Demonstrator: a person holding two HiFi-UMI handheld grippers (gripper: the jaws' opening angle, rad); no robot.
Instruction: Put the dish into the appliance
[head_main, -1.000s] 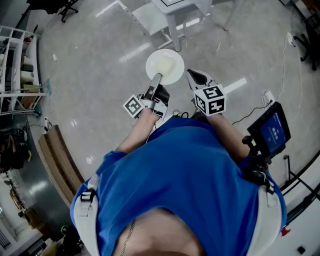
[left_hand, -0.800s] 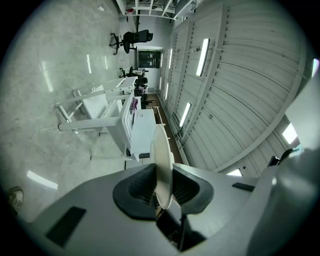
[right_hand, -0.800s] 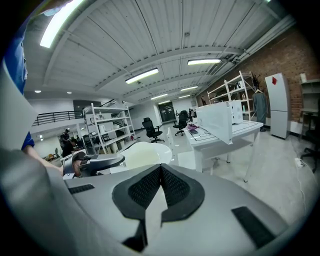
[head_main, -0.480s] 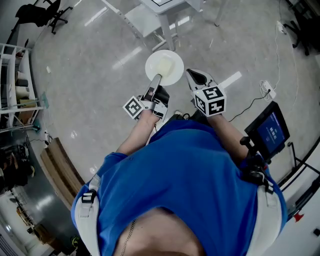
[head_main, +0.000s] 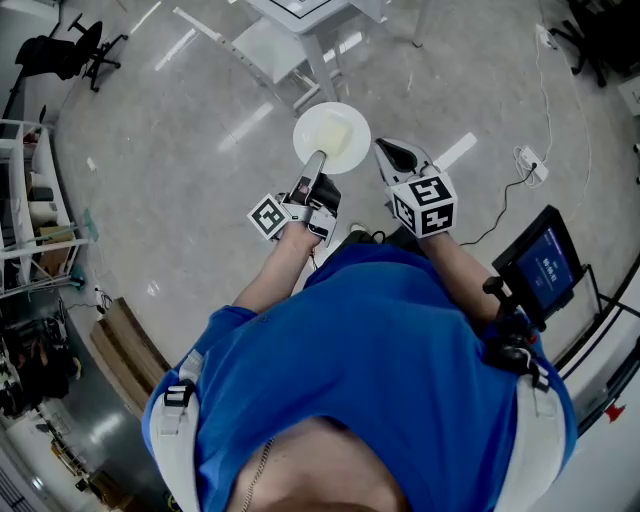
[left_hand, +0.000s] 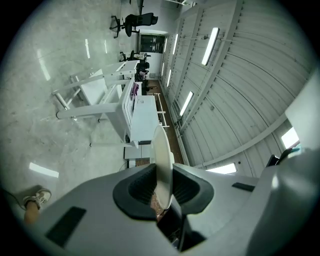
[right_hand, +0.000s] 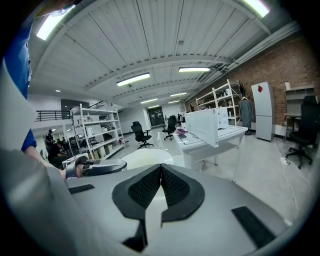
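Observation:
A round white dish (head_main: 332, 135) is carried flat over the grey floor, held by its near rim in my left gripper (head_main: 316, 160). In the left gripper view the dish (left_hand: 162, 160) stands edge-on between the two black pads, which press on it. My right gripper (head_main: 392, 153) hovers just right of the dish with its jaws closed and nothing between them; its pads (right_hand: 161, 186) meet in the right gripper view, where the dish (right_hand: 145, 158) and the left gripper (right_hand: 95, 166) show behind them. No appliance is clearly in view.
A white table (head_main: 305, 20) stands ahead on the polished floor. Shelving (head_main: 25, 205) lines the left side, office chairs (head_main: 60, 50) stand at the far left, a screen on a stand (head_main: 545, 265) is at the right, and a cable (head_main: 505, 205) runs across the floor.
The floor and furniture have drifted in the head view: the table has slid up and the shelving and planks left. Both grippers and the dish keep the same pose.

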